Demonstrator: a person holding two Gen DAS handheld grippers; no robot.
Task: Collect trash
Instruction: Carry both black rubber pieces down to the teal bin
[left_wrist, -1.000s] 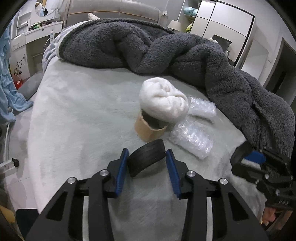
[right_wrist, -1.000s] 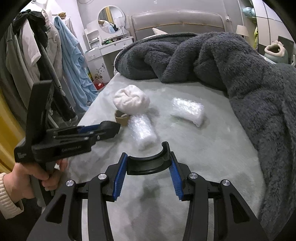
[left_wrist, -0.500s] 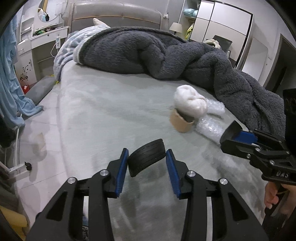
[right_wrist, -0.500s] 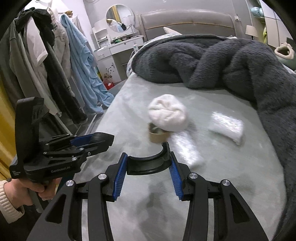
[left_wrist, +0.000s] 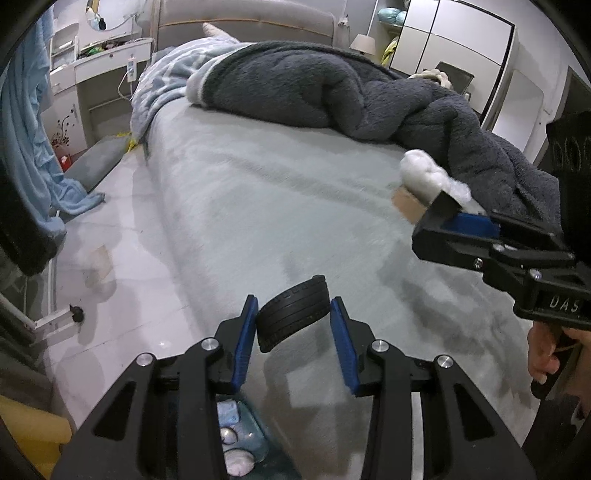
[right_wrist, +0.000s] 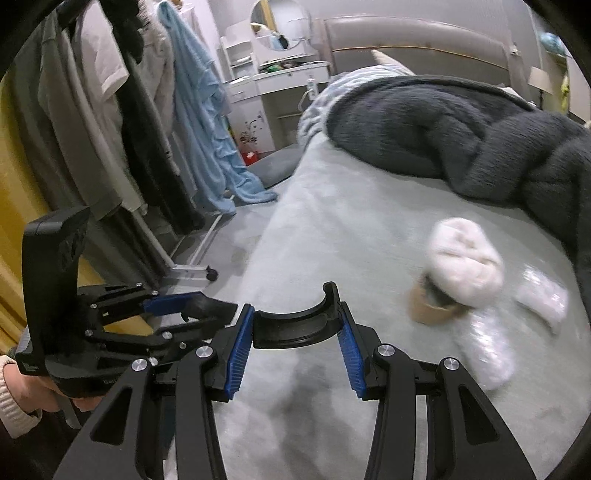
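Observation:
My left gripper (left_wrist: 292, 322) is shut on a black ribbed rubber piece (left_wrist: 291, 317) and holds it over the bed's near-left edge. My right gripper (right_wrist: 295, 330) is shut on a black curved plastic piece (right_wrist: 295, 328) above the bed. On the bed lie a white fluffy wad (right_wrist: 463, 262) on a brown cardboard ring (right_wrist: 424, 308), and two bubble-wrap packets (right_wrist: 484, 350) (right_wrist: 541, 297). The wad (left_wrist: 428, 175) and ring (left_wrist: 408, 206) also show in the left wrist view, partly behind the right gripper (left_wrist: 465, 230). The left gripper (right_wrist: 192, 308) shows at the left of the right wrist view.
A dark grey fleece blanket (left_wrist: 332, 88) is heaped across the far and right side of the grey bed (left_wrist: 258, 206). Below my left gripper is a bin with blue and white scraps (left_wrist: 234, 435). Clothes hang on a rack (right_wrist: 110, 110) left of the bed. A white dresser (right_wrist: 280, 85) stands behind.
Both grippers have swung left and pulled back toward the bed's near-left edge, each still holding its piece. The trash pile now lies far right in both views, and the bin has come into view.

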